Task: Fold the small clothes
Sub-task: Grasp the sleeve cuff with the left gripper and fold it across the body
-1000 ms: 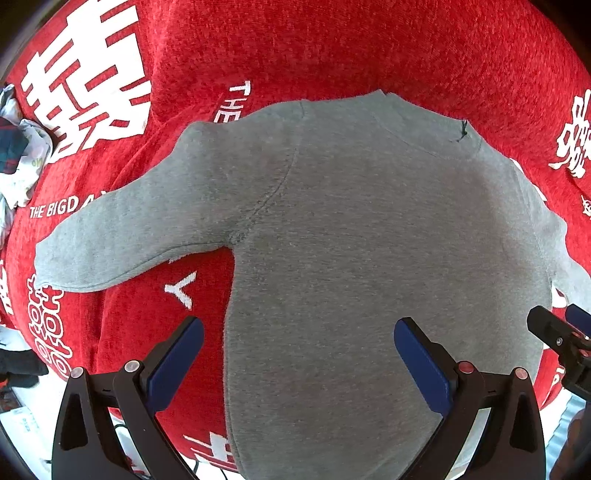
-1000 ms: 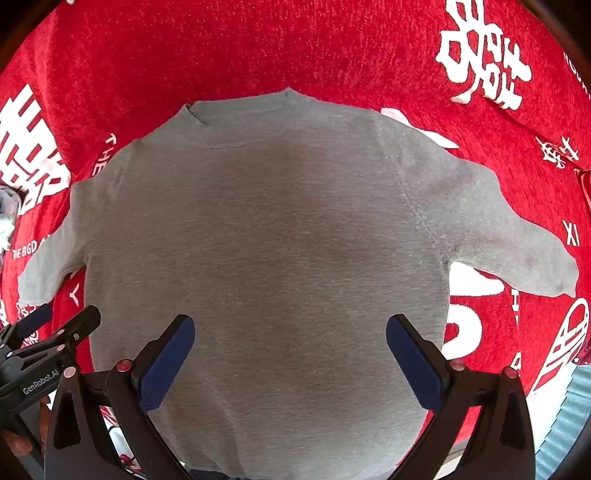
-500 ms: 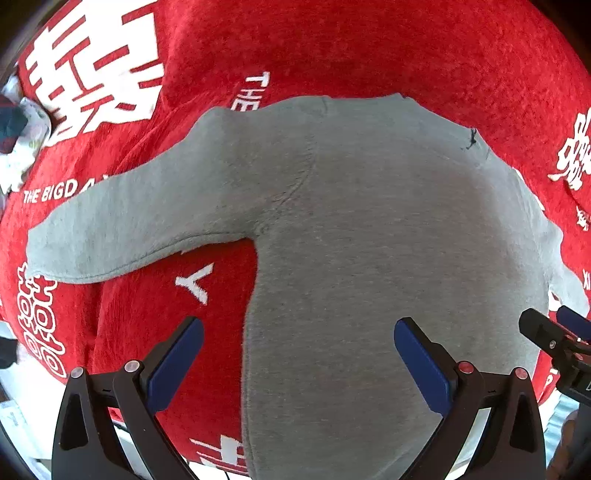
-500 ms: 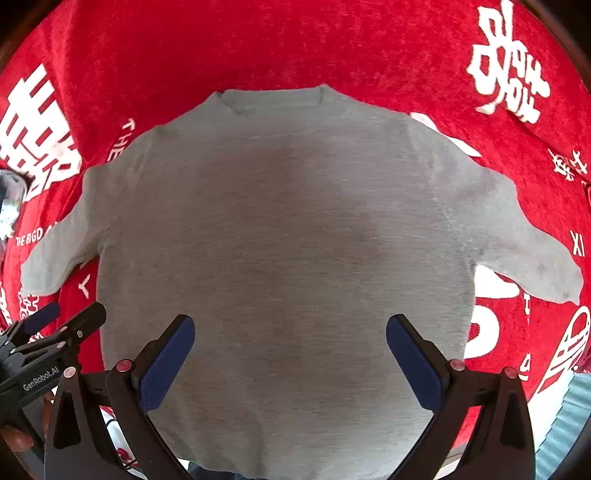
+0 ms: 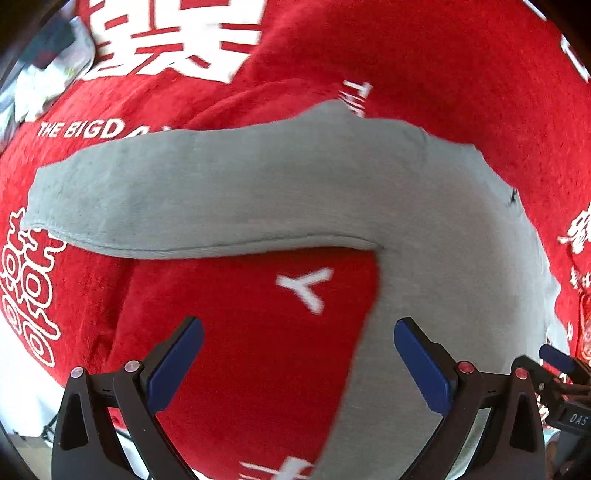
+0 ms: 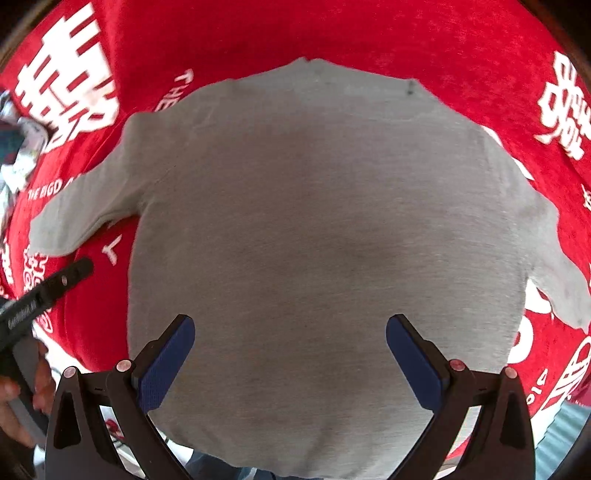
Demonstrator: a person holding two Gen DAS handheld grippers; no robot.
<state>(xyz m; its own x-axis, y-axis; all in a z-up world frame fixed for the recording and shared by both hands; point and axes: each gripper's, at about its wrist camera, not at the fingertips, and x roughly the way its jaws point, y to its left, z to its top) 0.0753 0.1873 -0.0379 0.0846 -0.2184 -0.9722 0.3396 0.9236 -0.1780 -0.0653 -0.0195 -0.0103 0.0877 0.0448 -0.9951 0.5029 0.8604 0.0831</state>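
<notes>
A small grey long-sleeved sweater lies flat on the red cloth, neck away from me and both sleeves spread out. Its left sleeve fills the middle of the left wrist view, stretching to the left. My left gripper hangs open over the red cloth just below that sleeve, beside the sweater's left edge. My right gripper is open above the lower body of the sweater, with nothing between its fingers. The left gripper's finger shows at the left edge of the right wrist view.
The red cloth bears large white characters and letters. A crumpled pile of pale clothes lies at the far left. A hand holds the left tool at the lower left. The right gripper's tip pokes in at the right.
My left gripper has swung left and closer to the left sleeve, off the sweater's body and over the red cloth. The right gripper has moved slightly nearer the sweater. Both stayed open.
</notes>
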